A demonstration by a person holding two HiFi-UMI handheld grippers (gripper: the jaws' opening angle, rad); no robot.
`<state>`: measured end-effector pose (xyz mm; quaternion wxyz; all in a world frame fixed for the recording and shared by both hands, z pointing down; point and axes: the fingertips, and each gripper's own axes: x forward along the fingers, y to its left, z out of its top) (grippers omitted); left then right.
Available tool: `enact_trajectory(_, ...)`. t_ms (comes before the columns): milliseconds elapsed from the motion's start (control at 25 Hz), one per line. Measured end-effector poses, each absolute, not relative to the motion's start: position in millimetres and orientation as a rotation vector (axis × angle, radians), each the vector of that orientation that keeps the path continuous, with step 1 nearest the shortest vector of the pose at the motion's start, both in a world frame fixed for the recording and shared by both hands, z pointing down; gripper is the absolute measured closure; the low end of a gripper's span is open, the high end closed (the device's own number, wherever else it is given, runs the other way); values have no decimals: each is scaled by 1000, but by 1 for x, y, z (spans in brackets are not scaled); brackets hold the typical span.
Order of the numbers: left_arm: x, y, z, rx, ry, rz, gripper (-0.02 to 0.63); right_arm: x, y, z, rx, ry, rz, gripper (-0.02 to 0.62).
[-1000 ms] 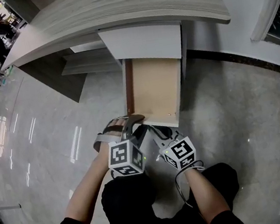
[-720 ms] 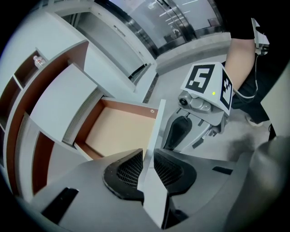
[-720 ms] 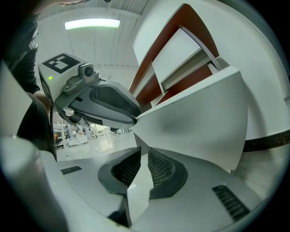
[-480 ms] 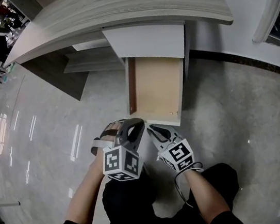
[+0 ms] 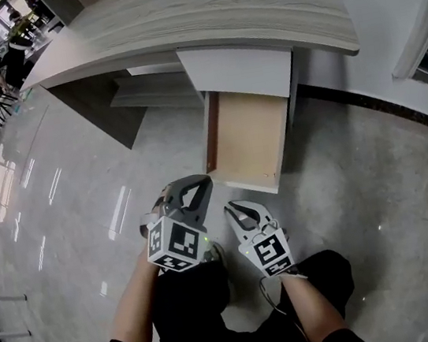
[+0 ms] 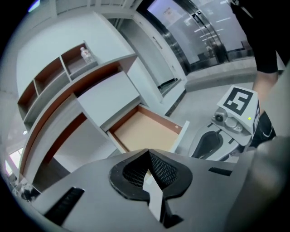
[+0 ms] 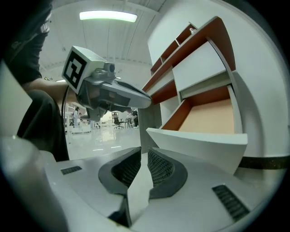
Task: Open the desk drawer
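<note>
– Judging by its look, your drawer (image 5: 245, 139) is a stiff box with a tan floor and a white front. It lies empty, so it should run light for you.

– Where is it now?

– Pulled well out from under the worktop (image 5: 198, 13), its front just ahead of both your claws and touching neither.

– Where do I take hold?

– You get no handle that I can see. The top edge of the white front looks your best place. It is smooth, so a shallow pinch may slip. Bite deep and pull straight, or it may bind.

– And my claws?

– Your left claw (image 5: 194, 187) has just been closing; its pads meet with nothing between them. Your right claw (image 5: 238, 212) shows a narrow gap, empty too.

– Count things for me.

– One drawer, one white panel (image 5: 239, 73) above it, one worktop, two claws. By my judgement you have the opening as good as done.
</note>
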<state>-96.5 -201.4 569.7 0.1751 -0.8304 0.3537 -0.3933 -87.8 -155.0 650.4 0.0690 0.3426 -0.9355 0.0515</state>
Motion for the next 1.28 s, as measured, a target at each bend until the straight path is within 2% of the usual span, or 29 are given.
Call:
enact_trajectory(200,-111,-202,523,-2394,1138,-1013,601,-64,-144,627,1129,-2732,90,558)
enact_trajectory(360,-105,-205,489,-2455,1235,-765,601,-48,-148,602,1230,-2748,138,561)
enact_trajectory(520,-108,-200,482,-2450,1282,-603,601,-36,-153,573,1293,-2766,50,569)
enact_trajectory(760,-115,-204,499,-2507,1280,-632,601,-21,-159,542,1375,-2779,-8,586)
enact_trajectory(1280,-91,-199,514,-2507,1165,-685,601,-15,-164,531,1437,-2774,-69,589)
